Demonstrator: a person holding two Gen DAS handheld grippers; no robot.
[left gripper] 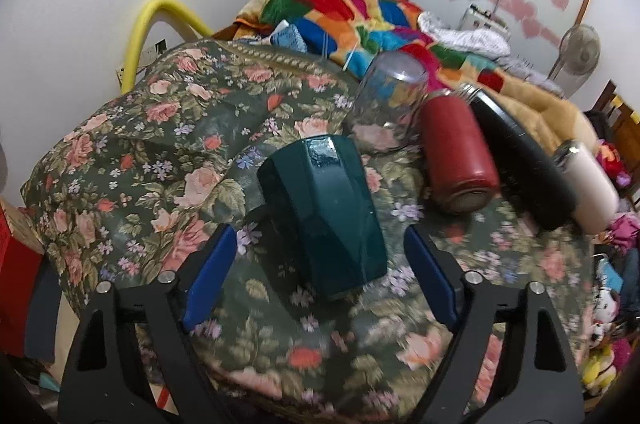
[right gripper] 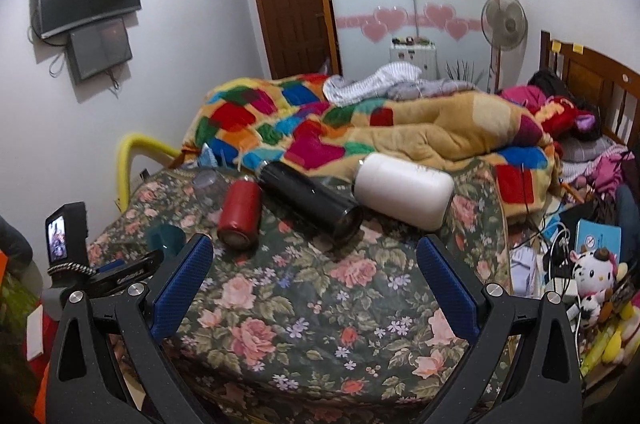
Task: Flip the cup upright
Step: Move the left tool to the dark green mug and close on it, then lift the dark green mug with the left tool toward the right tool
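Observation:
A dark teal faceted cup (left gripper: 324,212) stands upside down on the floral bedspread (left gripper: 140,152), its base up. My left gripper (left gripper: 318,256) is open, its blue pads on either side of the cup's lower part, not touching it. A clear glass (left gripper: 386,100) stands upside down behind it. In the right wrist view the teal cup (right gripper: 166,238) shows partly at the left, behind the left gripper's body (right gripper: 120,274). My right gripper (right gripper: 316,272) is open and empty over the bedspread (right gripper: 320,304).
A red bottle (left gripper: 458,160), a black flask (left gripper: 520,160) and a white bottle (left gripper: 588,184) lie on their sides to the right of the cup. A colourful patchwork blanket (right gripper: 360,128) is heaped behind. Toys and clutter (right gripper: 592,276) sit at the right edge.

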